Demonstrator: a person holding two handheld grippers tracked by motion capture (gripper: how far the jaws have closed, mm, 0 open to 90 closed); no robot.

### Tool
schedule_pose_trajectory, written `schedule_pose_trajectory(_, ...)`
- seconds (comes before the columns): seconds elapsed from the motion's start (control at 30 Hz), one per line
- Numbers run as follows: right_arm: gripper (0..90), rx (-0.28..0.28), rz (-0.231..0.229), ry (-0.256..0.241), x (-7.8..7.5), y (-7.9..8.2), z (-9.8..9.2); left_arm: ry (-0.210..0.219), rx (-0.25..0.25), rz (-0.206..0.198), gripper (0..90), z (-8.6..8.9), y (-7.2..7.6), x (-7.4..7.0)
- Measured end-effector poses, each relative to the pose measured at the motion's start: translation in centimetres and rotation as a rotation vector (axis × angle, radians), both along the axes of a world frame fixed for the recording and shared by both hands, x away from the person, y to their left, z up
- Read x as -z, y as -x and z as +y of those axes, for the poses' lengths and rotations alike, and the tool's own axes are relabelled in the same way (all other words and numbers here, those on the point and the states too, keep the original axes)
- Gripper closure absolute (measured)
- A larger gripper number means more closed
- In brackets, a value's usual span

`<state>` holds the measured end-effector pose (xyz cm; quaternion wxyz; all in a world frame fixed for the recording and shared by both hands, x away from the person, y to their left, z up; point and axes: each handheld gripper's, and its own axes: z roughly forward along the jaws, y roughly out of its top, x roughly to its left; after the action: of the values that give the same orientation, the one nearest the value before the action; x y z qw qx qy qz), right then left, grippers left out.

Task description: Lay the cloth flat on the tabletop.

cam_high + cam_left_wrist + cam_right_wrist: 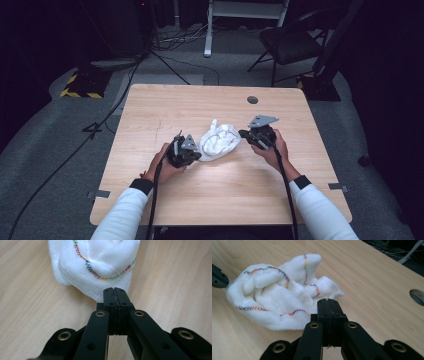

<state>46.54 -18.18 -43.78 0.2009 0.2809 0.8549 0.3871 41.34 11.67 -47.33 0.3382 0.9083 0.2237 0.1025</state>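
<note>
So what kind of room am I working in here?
Probably a lab or recording studio set up for capture, not a home: black curtains around grey carpet, cables trailing over the floor, a lone folding chair behind the bare wooden table.

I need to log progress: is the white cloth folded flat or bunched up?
Bunched up. The white cloth sits in a crumpled heap on the table, its coloured stitched edge winding over several loose humps.

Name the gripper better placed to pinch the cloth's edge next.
Left, probably: the left gripper has its closed fingers right at the white cloth hem; the right gripper seems just short.
</note>
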Motion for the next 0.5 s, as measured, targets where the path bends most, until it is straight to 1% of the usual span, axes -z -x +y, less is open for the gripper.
schedule_pose_trajectory(0.03, 89.3, -0.003, 0.007, -0.001, 0.2, 0.5, -0.5, -0.006, 0.015, 0.004, 89.6, -0.3, 0.4, 0.1)
schedule_pose_trajectory(0.07, 89.3, -0.003, 0.015, 0.006, 0.4, 1.1, -1.0, -0.006, 0.015, 0.004, 89.8, -0.3, 0.4, 0.1)
schedule_pose_trajectory(0.1, 89.3, -0.003, 0.023, 0.014, 0.6, 1.6, -1.5, -0.016, 0.04, 0.007, 89.9, -0.7, 1.3, 0.1)
schedule_pose_trajectory(0.17, 89.2, -0.014, 0.038, 0.015, 0.9, 2.7, -2.6, -0.018, 0.063, 0.018, 89.9, -1.1, 2.0, 0.2)
schedule_pose_trajectory(0.2, 89.2, -0.014, 0.038, 0.015, 0.9, 2.7, -2.6, -0.018, 0.063, 0.018, 89.9, -1.1, 2.0, 0.2)
schedule_pose_trajectory(0.27, 89.1, -0.02, 0.061, 0.0, 1.1, 3.6, -3.5, -0.028, 0.085, 0.02, 89.9, -1.4, 2.7, 0.4)
schedule_pose_trajectory(0.3, 89.0, -0.032, 0.078, -0.004, 1.4, 4.5, -4.1, -0.03, 0.099, 0.02, 89.8, -1.7, 3.0, 0.4)
schedule_pose_trajectory(0.33, 88.8, -0.04, 0.084, 0.001, 1.6, 5.0, -4.3, -0.03, 0.099, 0.02, 89.5, -1.7, 3.0, 0.4)
schedule_pose_trajectory(0.37, 88.5, -0.048, 0.09, 0.006, 1.8, 5.4, -4.5, -0.023, 0.098, 0.01, 88.1, -1.9, 3.2, 0.4)
schedule_pose_trajectory(0.4, 87.9, -0.058, 0.097, 0.016, 2.0, 5.8, -4.6, -0.023, 0.098, 0.01, 85.0, -1.9, 3.2, 0.4)
schedule_pose_trajectory(0.43, 87.1, -0.066, 0.109, 0.028, 2.2, 6.1, -4.6, -0.005, 0.08, -0.004, 79.4, -2.1, 3.0, 0.3)
schedule_pose_trajectory(0.5, 84.9, -0.084, 0.118, 0.053, 2.6, 6.7, -4.6, 0.001, 0.079, -0.02, 73.1, -2.3, 2.8, 0.3)
